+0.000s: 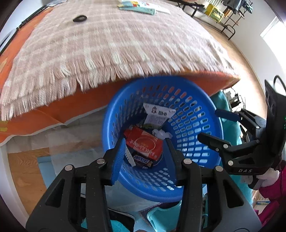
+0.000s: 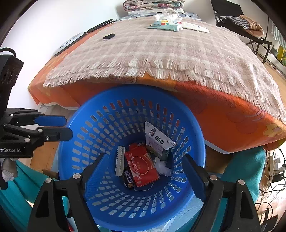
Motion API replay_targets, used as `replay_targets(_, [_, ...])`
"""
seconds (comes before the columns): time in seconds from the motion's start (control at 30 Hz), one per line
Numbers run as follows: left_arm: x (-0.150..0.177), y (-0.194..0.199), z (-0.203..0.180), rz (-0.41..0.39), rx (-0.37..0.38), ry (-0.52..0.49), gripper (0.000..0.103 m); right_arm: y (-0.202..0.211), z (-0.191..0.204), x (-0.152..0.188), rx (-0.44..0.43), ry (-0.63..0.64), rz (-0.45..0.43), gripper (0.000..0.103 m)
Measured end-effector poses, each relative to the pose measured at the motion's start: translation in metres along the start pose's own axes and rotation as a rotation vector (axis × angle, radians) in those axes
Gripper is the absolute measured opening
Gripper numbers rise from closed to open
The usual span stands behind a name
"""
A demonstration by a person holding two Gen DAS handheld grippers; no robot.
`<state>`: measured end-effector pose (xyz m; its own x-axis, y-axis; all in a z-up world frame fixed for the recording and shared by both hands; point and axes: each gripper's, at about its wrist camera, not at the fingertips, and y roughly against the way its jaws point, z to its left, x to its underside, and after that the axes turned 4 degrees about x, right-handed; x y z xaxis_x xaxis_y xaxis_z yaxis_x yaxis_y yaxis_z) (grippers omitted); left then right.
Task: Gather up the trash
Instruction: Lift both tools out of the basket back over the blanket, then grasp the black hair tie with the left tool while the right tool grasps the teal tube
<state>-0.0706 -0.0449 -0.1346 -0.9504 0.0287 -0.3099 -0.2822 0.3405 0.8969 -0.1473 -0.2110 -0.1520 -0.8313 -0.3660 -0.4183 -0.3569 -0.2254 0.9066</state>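
A blue perforated basket (image 1: 205, 142) (image 2: 100, 210) stands on the floor against the bed. Inside lie a red packet (image 1: 144, 144) (image 2: 143, 167), a Snickers bar (image 1: 143, 160) (image 2: 128, 178), a white carton (image 1: 157, 114) (image 2: 157, 139), a white comb-like piece (image 2: 120, 160) and crumpled white paper (image 1: 161, 133) (image 2: 163, 167). My left gripper (image 1: 144, 157) is open and empty over the basket's near rim; it also shows in the right wrist view (image 2: 60, 126). My right gripper (image 2: 143, 176) is open and empty above the basket; it also shows in the left wrist view (image 1: 212, 125).
The bed has an orange sheet (image 2: 223, 114) and a fringed checked blanket (image 1: 116, 46) (image 2: 169, 50). On the blanket lie a small black object (image 1: 79, 18) (image 2: 108, 36) and flat packets (image 1: 137, 5) (image 2: 171, 25) at the far end. Teal cloth (image 2: 246, 171) lies beside the basket.
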Motion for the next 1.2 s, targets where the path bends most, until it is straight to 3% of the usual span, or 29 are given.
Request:
replay_targets(0.3, [-0.039,0.024,0.017,-0.090,-0.006,0.042,0.044,0.024,-0.013,-0.026,-0.006,-0.028,-0.069,0.097])
replay_targets(0.57, [-0.090,0.044,0.049,-0.175,-0.003,0.128,0.044,0.045,-0.025,-0.066,0.048,0.004,-0.176,0.098])
replay_targets(0.8, [-0.132,0.049,0.088,-0.230,-0.054,0.193,0.044,0.047,-0.041,-0.106,0.051,-0.002,-0.227,0.098])
replay_targets(1.2, [-0.181,0.028,0.129,-0.243,-0.078,0.252,0.044,0.027,-0.048,-0.176,0.043,0.049,-0.267,0.097])
